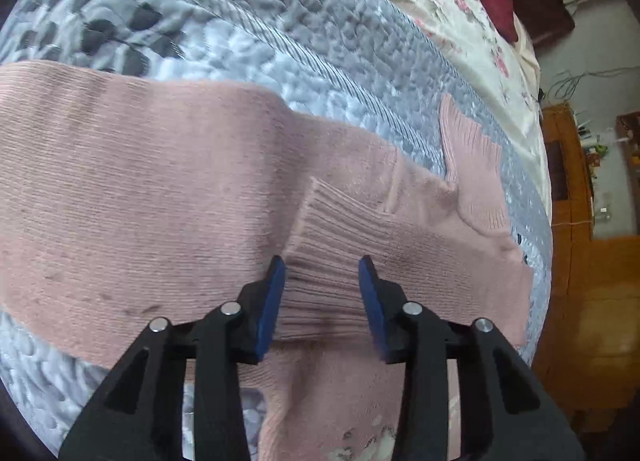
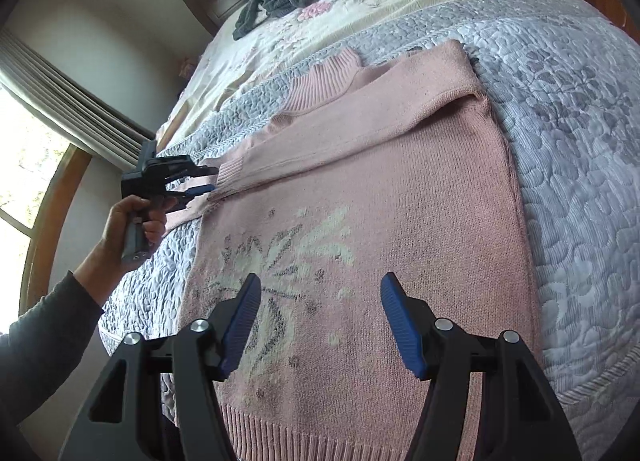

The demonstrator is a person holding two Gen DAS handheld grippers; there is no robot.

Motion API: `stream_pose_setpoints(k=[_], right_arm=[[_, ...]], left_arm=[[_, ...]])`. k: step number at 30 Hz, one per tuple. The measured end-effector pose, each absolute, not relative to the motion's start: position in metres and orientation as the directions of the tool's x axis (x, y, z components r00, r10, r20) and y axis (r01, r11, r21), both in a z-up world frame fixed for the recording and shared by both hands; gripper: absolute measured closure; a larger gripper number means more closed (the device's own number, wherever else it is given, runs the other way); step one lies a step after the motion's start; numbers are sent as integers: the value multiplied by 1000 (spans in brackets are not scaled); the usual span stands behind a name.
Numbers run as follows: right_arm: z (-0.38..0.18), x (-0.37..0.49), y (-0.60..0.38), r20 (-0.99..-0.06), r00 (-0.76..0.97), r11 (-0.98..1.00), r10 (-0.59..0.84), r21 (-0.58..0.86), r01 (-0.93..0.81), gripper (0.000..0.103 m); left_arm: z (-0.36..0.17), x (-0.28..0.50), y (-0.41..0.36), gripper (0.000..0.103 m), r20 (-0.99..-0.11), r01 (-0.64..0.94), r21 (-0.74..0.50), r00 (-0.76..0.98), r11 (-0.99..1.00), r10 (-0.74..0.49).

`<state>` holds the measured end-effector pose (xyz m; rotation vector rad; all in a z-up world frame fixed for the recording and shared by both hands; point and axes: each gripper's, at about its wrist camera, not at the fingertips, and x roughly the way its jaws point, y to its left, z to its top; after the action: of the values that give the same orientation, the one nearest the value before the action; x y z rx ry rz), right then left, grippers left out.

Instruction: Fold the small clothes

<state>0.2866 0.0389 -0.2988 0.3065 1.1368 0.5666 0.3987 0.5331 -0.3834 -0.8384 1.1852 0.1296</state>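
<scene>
Between the blue pads of the left gripper [image 1: 322,293] lies the ribbed cuff [image 1: 320,261] of a sleeve folded across the pink sweater [image 2: 360,201]; the jaws stand apart at either side of it, seemingly released so the sleeve can rest there. Over the knitted flower [image 2: 280,261] on the sweater's front, the right gripper [image 2: 320,321] hovers spread wide and empty, and the garment lies flat on the grey quilt [image 2: 560,141] directly ahead of both tools.

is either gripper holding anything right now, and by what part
The left gripper brackets the pink sweater's ribbed sleeve cuff; whether it grips cannot be told. The right gripper is open, empty.
</scene>
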Motion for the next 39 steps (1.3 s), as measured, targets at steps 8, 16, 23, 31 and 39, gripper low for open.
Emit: stream_pose_setpoints(k=[8,16,23,31,39], right_arm=[[-284,274,50,-761,302,817,575,510,-270,38],[-280,259,106,-773,247,801,584,499,-331,38],[-275,253,135,-796,226,805,561,462,-371,38],[-276,252,144,-809,217,812,546,448,-375,38],[-263,248,136,-778,205,784,594,503,-364,38]], left_arm=[[-319,235,699,35,-789,-671,-549,613,498,-45],[-339,120,833,35,-766,-761,-618,639,199,66],[-370,124,870,17,-722,-728,-671,684,140,99],[-358,143,875,94,-739,-732,-629,668,263,90],[-266,172,824,96,-606,-567,-701,793,433,58]])
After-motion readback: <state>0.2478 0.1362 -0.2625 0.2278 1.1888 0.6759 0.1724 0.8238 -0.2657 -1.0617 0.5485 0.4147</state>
